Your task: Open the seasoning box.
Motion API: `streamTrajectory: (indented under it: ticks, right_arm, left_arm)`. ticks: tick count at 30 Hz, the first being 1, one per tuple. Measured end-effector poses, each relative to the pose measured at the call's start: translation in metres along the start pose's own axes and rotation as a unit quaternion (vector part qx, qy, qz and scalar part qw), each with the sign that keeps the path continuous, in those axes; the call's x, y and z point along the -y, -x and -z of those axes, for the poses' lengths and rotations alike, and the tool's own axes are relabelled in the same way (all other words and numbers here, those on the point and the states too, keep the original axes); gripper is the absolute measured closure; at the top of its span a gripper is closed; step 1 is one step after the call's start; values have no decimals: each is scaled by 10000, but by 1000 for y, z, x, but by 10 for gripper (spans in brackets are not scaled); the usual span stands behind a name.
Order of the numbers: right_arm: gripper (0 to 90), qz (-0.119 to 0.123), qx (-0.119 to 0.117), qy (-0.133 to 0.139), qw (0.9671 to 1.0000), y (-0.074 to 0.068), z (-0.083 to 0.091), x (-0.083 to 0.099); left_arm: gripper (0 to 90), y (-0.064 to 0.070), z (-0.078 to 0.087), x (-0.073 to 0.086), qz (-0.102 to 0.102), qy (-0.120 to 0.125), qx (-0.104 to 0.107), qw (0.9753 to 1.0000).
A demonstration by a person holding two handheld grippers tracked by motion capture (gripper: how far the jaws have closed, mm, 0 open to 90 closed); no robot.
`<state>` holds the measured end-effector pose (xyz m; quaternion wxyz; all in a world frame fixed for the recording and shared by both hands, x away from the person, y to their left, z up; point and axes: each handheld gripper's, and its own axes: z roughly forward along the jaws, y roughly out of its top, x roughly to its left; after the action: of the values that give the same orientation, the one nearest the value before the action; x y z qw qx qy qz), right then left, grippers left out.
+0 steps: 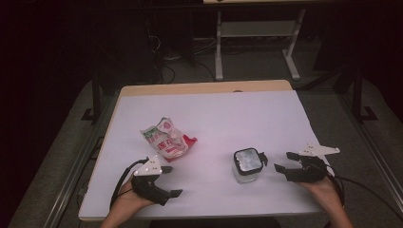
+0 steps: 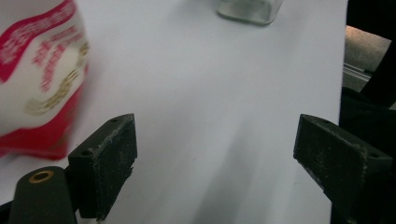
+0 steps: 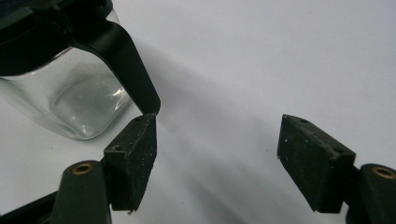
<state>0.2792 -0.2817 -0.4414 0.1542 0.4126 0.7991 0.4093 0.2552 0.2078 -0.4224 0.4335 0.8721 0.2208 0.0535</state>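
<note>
Jar position: upright on the white table cover, in the near right part, with its black-framed lid seated and a side latch hanging down the glass wall. The jar looks empty, though the glass is too dim to be sure. The right gripper sits just beside the jar on its right; in the right gripper view, one jaw tip stands at the lower end of the latch, touching or nearly so, and the jaws are spread wide with nothing between them. The snack bag, crumpled and red-and-white, lies left of centre, well apart from the jar. The left gripper rests near the front edge, just below the bag, jaws likewise spread and empty.

Step in hand, as judged: approach to the jar, before any grasp. The next move probably calls for the right gripper to close on the latch or lid while the jar is kept from sliding; the left gripper is free to brace the glass body.

Clearances: open cover lies between bag and jar and across the whole far half. The jar stands near the front edge, the right gripper near the right edge, so room for outward motion there is limited.
</note>
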Motion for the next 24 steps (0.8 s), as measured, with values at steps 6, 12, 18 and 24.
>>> streamTrajectory:
  ticks: [6,12,18,24]
  right_arm:
    - [282,-1,0,44,10000,0,0,0]
    - [282,-37,6,65,10000,1,1,1]
    - [280,-3,8,108,9999,2,1,0]
    - [280,-30,15,112,9999,2,2,0]
  left_arm:
    - [131,4,-9,-14,-63,9,147,9999]
    - [131,8,-27,-35,-258,-138,438,9986]
    - [133,10,-38,-52,-391,-109,567,9976]
    - [137,14,-52,-70,-590,-80,653,9961]
